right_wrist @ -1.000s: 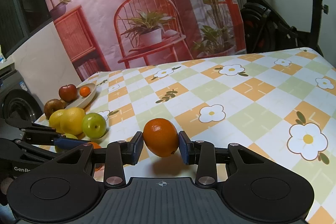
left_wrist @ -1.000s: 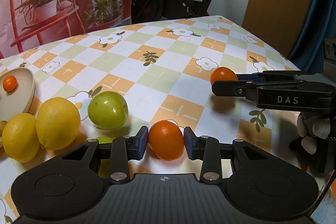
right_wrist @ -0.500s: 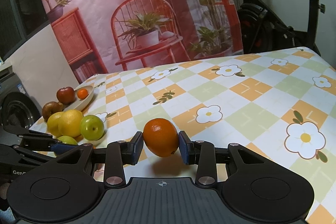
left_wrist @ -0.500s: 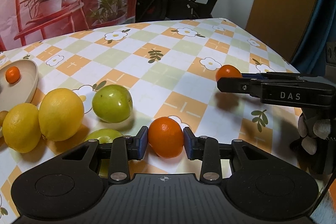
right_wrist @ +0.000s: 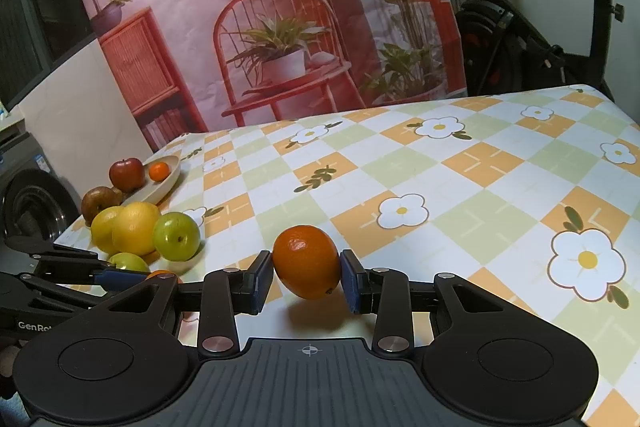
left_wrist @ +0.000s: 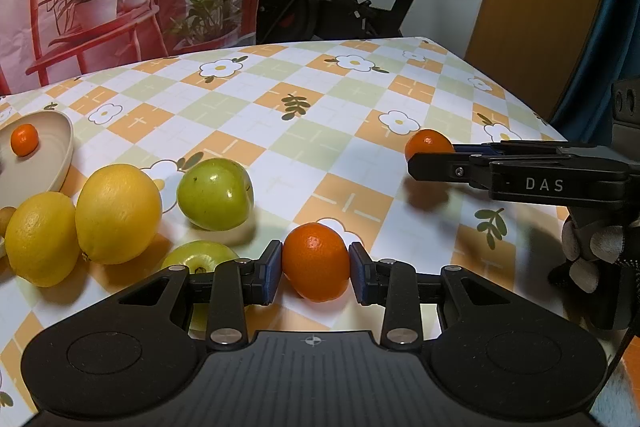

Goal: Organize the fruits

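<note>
The worktop (right_wrist: 500, 163) wears a checked cloth of orange, pale green and white squares, dotted with white flowers with yellow centres and dark green leaf sprigs. Each hand-held gripper is black with blue pads: the left hand-held gripper (left_wrist: 316, 273) frames a bright orange mandarin (left_wrist: 315, 261), the right hand-held gripper (right_wrist: 307, 281) another orange mandarin (right_wrist: 306, 261). Two lemons (left_wrist: 118, 213) are yellow, two apples (left_wrist: 215, 194) green. A beige plate (right_wrist: 166, 183) carries a dark red apple (right_wrist: 127, 174) and a small orange fruit (right_wrist: 159, 171). The backdrop (right_wrist: 256, 7) is pink with a red chair and green plants.
</note>
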The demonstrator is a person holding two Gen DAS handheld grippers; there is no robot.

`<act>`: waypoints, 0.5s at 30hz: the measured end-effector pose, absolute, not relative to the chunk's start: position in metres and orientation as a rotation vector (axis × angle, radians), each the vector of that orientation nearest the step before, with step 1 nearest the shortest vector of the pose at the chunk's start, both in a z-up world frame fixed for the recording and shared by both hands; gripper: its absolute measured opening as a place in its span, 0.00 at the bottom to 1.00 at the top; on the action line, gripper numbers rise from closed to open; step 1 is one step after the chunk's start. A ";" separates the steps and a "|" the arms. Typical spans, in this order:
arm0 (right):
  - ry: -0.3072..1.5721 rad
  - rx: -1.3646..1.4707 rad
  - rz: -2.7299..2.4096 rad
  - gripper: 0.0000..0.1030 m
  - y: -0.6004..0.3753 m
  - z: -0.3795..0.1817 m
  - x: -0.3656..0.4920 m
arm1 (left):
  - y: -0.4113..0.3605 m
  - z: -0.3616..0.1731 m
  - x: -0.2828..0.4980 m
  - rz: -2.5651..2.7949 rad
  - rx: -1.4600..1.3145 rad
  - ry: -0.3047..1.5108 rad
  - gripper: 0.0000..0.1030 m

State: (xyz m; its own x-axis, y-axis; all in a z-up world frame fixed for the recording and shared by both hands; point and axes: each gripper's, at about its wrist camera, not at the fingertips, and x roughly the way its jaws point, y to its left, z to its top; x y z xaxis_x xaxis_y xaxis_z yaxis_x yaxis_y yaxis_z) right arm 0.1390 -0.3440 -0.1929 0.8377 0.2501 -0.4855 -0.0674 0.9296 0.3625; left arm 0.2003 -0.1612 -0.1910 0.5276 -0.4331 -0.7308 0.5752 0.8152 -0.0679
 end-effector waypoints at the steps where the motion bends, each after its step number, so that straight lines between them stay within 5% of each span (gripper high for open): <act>1: 0.555 0.342 0.172 0.33 -0.344 -0.193 0.139 | -0.161 -0.191 0.200 -0.606 0.190 0.816 0.36; 15: 0.569 0.351 0.170 0.33 -0.343 -0.194 0.140 | -0.148 -0.175 0.193 -0.609 0.137 0.755 0.36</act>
State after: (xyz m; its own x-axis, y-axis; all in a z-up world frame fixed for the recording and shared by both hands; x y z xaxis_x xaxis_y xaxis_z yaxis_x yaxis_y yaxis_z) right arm 0.1396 -0.3434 -0.1944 0.8308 0.2529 -0.4959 -0.0613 0.9270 0.3700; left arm 0.1934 -0.1480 -0.1753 0.5664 -0.4680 -0.6783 0.5637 0.8204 -0.0953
